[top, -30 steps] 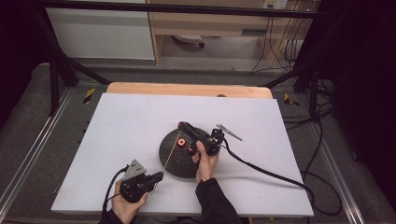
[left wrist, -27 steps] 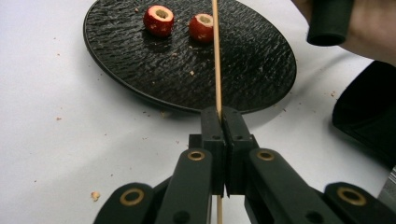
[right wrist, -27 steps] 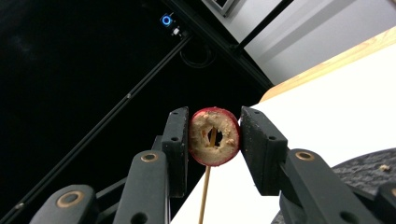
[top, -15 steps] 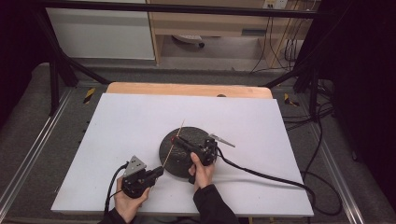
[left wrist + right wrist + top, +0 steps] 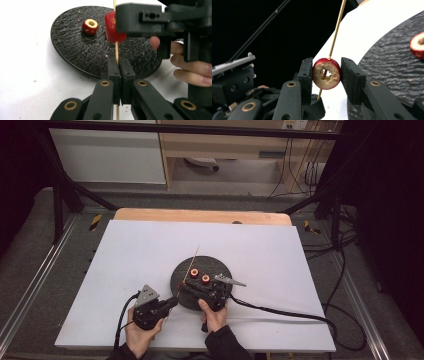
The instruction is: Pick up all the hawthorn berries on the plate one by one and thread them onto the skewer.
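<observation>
The right gripper (image 5: 192, 292) has come nearer and left, clamping a cored red fruit piece (image 5: 326, 73) threaded on the skewer (image 5: 116, 53), which the left gripper (image 5: 119, 75) pinches below, its length running far-right over the dark plate (image 5: 220, 270)

A white-topped wooden surface (image 5: 150, 245) stands on grey carpeted floor (image 5: 30, 255); behind it, a pale wooden shelf unit (image 5: 225, 145), a white panel (image 5: 110, 155) and black cables (image 5: 305, 170).

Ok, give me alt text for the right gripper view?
The right gripper clamps a cored red fruit piece threaded on a thin wooden skewer. A dark round plate with another fruit piece lies right.
</observation>
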The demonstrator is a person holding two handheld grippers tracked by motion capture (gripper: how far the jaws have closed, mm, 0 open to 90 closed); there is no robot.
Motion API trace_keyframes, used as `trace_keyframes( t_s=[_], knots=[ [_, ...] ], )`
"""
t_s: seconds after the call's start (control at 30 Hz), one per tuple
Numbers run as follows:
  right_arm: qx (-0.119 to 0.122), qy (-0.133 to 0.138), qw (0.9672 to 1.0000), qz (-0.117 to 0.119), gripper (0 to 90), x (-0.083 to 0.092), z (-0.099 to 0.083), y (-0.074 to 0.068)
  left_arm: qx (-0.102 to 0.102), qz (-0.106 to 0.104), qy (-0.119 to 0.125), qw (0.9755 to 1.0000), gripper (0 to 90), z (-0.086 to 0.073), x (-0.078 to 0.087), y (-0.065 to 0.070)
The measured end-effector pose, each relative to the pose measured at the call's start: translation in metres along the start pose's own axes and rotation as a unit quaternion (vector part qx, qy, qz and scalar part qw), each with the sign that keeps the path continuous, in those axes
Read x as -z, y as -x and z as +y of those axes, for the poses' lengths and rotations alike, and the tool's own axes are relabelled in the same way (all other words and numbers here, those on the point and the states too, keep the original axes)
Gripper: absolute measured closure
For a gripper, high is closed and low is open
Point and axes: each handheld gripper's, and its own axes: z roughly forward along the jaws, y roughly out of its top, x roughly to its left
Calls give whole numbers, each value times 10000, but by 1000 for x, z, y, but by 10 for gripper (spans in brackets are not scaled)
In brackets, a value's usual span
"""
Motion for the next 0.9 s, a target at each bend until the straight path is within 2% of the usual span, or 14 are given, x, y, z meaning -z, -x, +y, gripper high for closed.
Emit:
trace_keyframes(
  t_s=[0.17, 0.23, 0.3, 0.4, 0.47, 0.53, 0.63, 0.7, 0.8, 0.9],
  knots=[
    [148, -105, 9998, -77, 618, 0, -1, -3, 69, -117, -27, 9999, 888, -1, 1, -3],
    [311, -126, 9992, -202, 532, 2, 2, -5, 32, -105, -10, 9999, 888, -1, 3, -4],
    [480, -179, 9983, -269, 492, 6, 7, -7, 17, -123, -28, 9999, 888, -2, 6, -5],
    [808, -214, 9953, -495, 400, 16, 19, -10, -95, -89, -54, 9999, 888, -3, 11, -10],
    [1027, -323, 9917, -699, 338, 22, 29, -11, -202, -36, -104, 9997, 888, -5, 13, -13],
    [1248, -557, 9866, -887, 289, 27, 39, -11, -292, 13, -187, 9994, 888, -6, 16, -17],
    [1434, -919, 9797, -1061, 241, 31, 54, -9, -387, 81, -294, 9988, 887, -8, 20, -23],
    [1584, -1153, 9730, -1221, 233, 32, 63, -8, -398, 108, -320, 9986, 887, -8, 21, -27],
    [1851, -1542, 9585, -1527, 243, 32, 77, -6, -440, 151, -400, 9981, 887, -8, 23, -32],
    [2034, -2040, 9417, -1739, 268, 25, 87, -3, -471, 144, -474, 9977, 887, -9, 24, -34]
  ],
)
